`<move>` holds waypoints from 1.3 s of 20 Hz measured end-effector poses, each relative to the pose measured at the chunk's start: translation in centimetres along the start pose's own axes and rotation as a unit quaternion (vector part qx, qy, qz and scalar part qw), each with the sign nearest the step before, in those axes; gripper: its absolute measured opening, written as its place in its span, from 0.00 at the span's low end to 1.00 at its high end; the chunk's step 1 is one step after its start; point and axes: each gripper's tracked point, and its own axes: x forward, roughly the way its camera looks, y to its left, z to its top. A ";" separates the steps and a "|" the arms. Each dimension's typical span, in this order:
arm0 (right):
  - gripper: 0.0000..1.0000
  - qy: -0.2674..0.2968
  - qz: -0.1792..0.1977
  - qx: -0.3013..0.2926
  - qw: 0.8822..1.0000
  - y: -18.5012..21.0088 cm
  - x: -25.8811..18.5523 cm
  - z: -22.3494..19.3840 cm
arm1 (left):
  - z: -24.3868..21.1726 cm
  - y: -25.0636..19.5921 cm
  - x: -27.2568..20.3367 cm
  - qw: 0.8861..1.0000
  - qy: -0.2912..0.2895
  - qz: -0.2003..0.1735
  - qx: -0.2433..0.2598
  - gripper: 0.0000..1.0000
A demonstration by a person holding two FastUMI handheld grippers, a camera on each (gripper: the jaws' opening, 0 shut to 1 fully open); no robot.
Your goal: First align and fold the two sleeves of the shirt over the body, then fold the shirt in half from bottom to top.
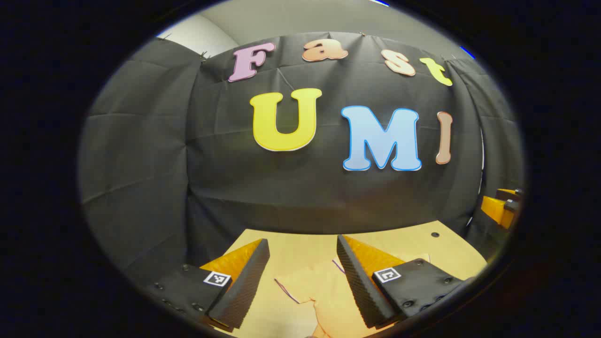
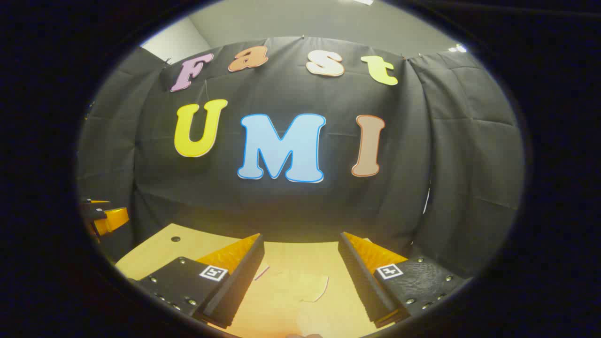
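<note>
A pale yellow shirt (image 1: pixel 314 293) with thin purple trim lies flat on the wooden table (image 1: pixel 413 239), its sleeve and collar area showing low in the left gripper view. My left gripper (image 1: pixel 303 246) hangs open above it, nothing between its fingers. In the right gripper view the same shirt (image 2: pixel 300 286) shows as a pale shape with a trimmed edge on the table (image 2: pixel 155 249). Over it my right gripper (image 2: pixel 300 239) is open and empty as well. The shirt's lower part is hidden below both views.
The black cloth wall stands close behind the table's far edge. The table has a small dark hole (image 1: pixel 435 234) near its back, seen also as a hole (image 2: pixel 175 239) in the right gripper view. The other gripper (image 1: pixel 502 206) shows at the right edge, and likewise at the left edge (image 2: pixel 101 216).
</note>
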 end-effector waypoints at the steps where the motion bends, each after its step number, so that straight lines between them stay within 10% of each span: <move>1: 0.99 0.001 0.000 -0.001 1.000 -0.1 0.1 0.0 | 0.0 -0.1 -0.1 1.000 0.000 -0.001 0.000 0.95; 18: 0.99 0.034 0.015 0.005 0.999 -0.6 2.5 -2.6 | 0.7 -1.1 0.1 1.000 -0.016 -0.011 0.005 0.97; 26: 1.00 0.151 0.037 0.033 0.987 -1.1 7.7 -10.7 | 0.5 -1.4 0.7 1.000 -0.014 -0.015 0.002 0.97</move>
